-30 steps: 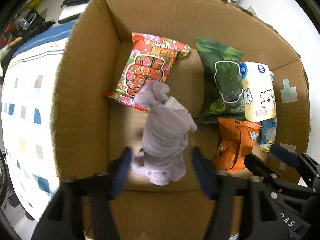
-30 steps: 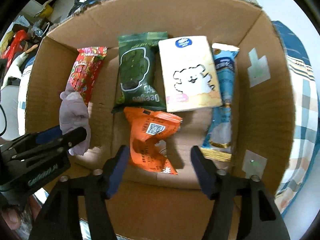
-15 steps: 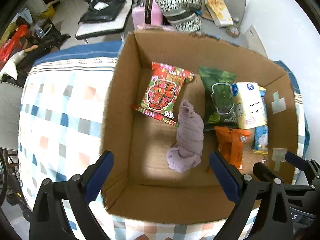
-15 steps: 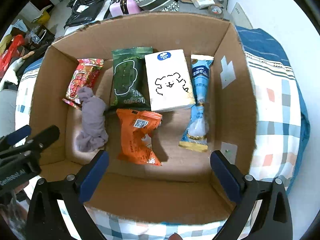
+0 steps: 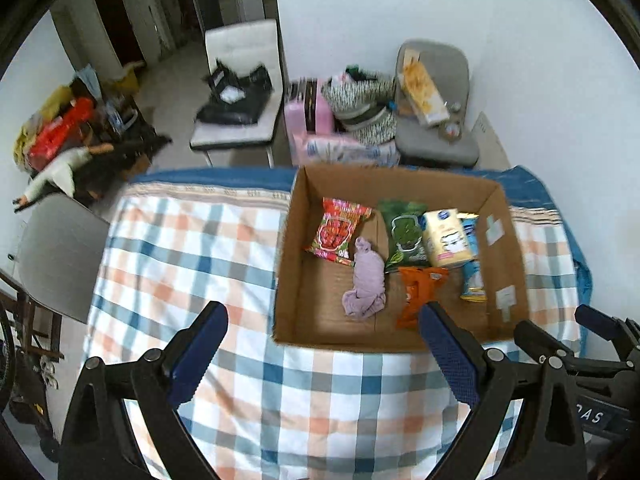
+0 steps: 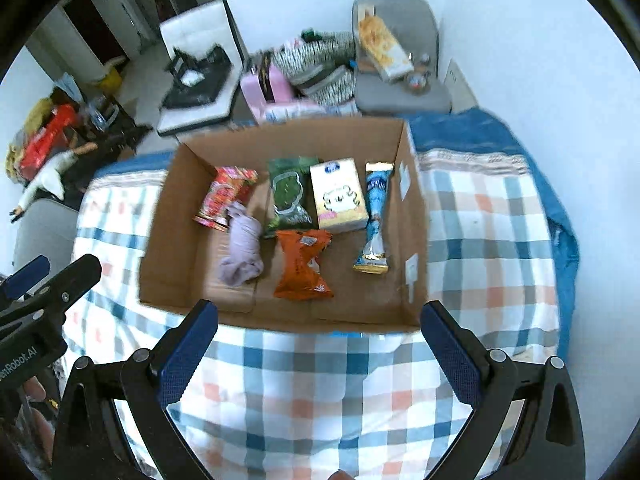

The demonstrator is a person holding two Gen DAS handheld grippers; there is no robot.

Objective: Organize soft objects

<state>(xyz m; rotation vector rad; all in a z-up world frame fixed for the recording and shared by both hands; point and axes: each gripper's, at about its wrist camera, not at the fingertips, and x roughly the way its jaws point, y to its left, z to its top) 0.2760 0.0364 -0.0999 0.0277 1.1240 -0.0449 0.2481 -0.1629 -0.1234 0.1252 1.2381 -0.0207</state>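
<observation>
An open cardboard box (image 5: 288, 248) (image 6: 160, 248) stands on a checked cloth. In it lie a lilac cloth bundle (image 5: 366, 280) (image 6: 242, 250), a red snack bag (image 5: 338, 230) (image 6: 224, 198), a green bag (image 5: 406, 232) (image 6: 290, 196), a cream tissue pack (image 5: 444, 238) (image 6: 338, 196), an orange bag (image 5: 420, 294) (image 6: 302, 266) and a blue wrapper (image 5: 472, 276) (image 6: 376, 220). My left gripper (image 5: 324, 356) is open and empty, above the cloth in front of the box. My right gripper (image 6: 318, 354) is open and empty, also in front of the box.
The checked cloth (image 5: 180, 256) (image 6: 480, 240) covers the table. Behind it stand a white chair (image 5: 236, 92) with a black bag, a grey chair (image 5: 436, 120) with a box on it, and pink and striped bags (image 5: 320, 120). Clutter lies on the floor at far left.
My left gripper opened and let the lilac cloth drop in the box. Both grippers opened wide and pulled up and back from the box.
</observation>
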